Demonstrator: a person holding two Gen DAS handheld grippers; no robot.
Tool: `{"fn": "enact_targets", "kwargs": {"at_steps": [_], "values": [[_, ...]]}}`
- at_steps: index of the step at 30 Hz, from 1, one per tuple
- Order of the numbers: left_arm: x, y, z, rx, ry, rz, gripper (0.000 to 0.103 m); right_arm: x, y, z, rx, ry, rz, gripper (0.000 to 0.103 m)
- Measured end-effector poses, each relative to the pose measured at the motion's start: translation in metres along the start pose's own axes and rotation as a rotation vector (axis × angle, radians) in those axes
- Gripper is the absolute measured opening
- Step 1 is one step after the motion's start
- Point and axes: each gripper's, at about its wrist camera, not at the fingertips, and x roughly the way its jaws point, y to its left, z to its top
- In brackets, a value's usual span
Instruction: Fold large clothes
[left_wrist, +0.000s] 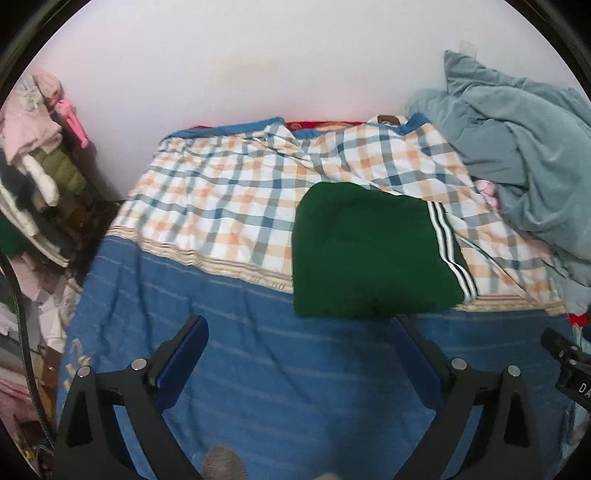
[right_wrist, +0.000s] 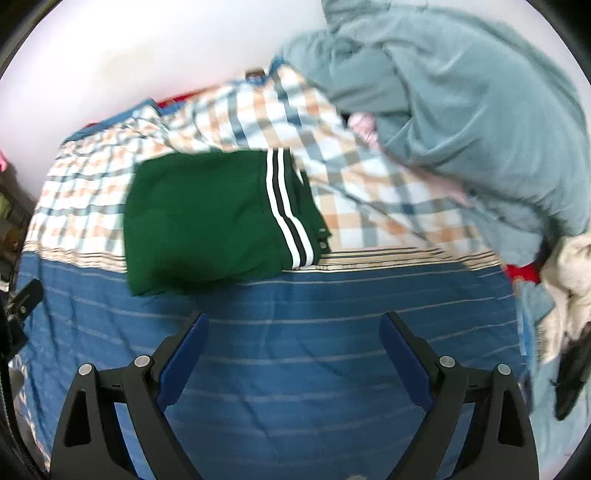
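Note:
A dark green garment with white and black side stripes lies folded into a compact rectangle on the bed, across the border of the plaid and blue cloth. It also shows in the right wrist view. My left gripper is open and empty, over the blue sheet just in front of the garment's near edge. My right gripper is open and empty, over the blue sheet, nearer than the garment and a little to its right.
A plaid sheet covers the far half of the bed, a blue striped sheet the near half. A grey-blue quilt is heaped at the right by the white wall. Piled clothes stand at the left. A cream cloth lies at far right.

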Motion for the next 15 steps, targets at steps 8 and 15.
{"fn": "enact_targets", "kwargs": {"at_steps": [8, 15], "values": [[-0.148, 0.012, -0.035, -0.004, -0.047, -0.028, 0.100, -0.182, -0.008, -0.049, -0.066, -0.104, -0.040, 0.094], [-0.251, 0.018, -0.061, -0.013, -0.095, -0.067, 0.100, -0.317, -0.018, -0.096, -0.078, -0.182, -0.011, 0.094]]}}
